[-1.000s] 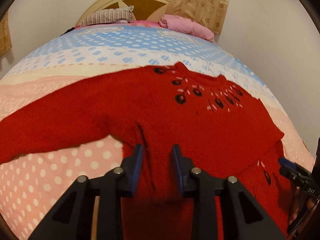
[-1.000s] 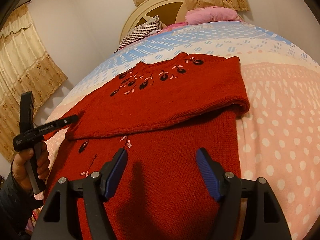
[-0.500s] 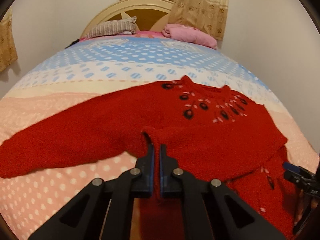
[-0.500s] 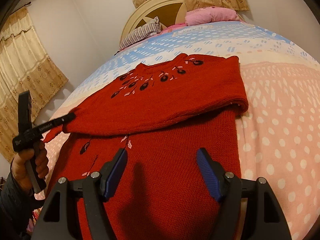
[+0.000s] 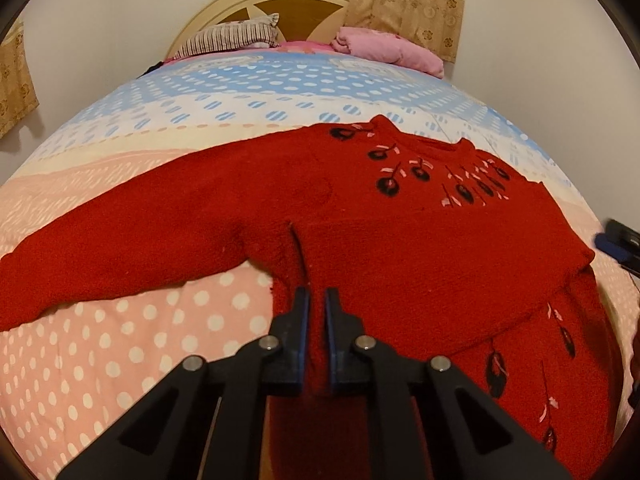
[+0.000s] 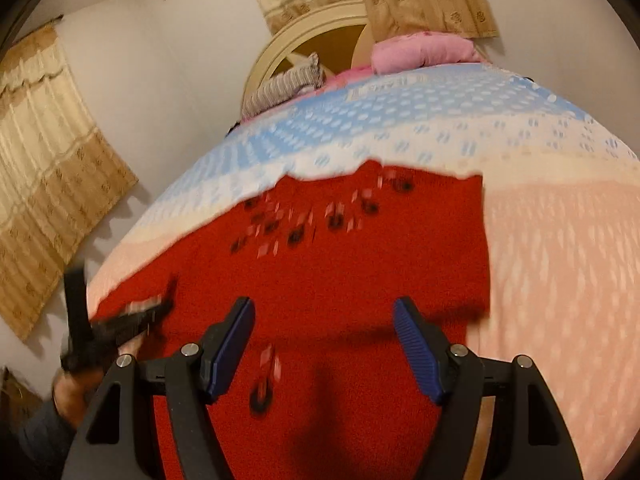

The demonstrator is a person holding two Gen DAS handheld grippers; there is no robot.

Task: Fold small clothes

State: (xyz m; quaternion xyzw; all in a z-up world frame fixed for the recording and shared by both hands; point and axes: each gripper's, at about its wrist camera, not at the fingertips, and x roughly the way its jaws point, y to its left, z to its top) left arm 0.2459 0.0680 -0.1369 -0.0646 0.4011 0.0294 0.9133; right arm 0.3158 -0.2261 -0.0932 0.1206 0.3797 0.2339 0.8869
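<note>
Only red sweater (image 5: 400, 248) on bed (image 5: 120, 360)

Your right wrist view is motion-blurred: the red knitted sweater's (image 6: 320, 280) dark embroidered motifs smear, and its hem runs off frame.

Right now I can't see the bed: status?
Left gripper shut on red sweater fold. Right gripper open, holding nothing. One sleeve still spread out.
</note>
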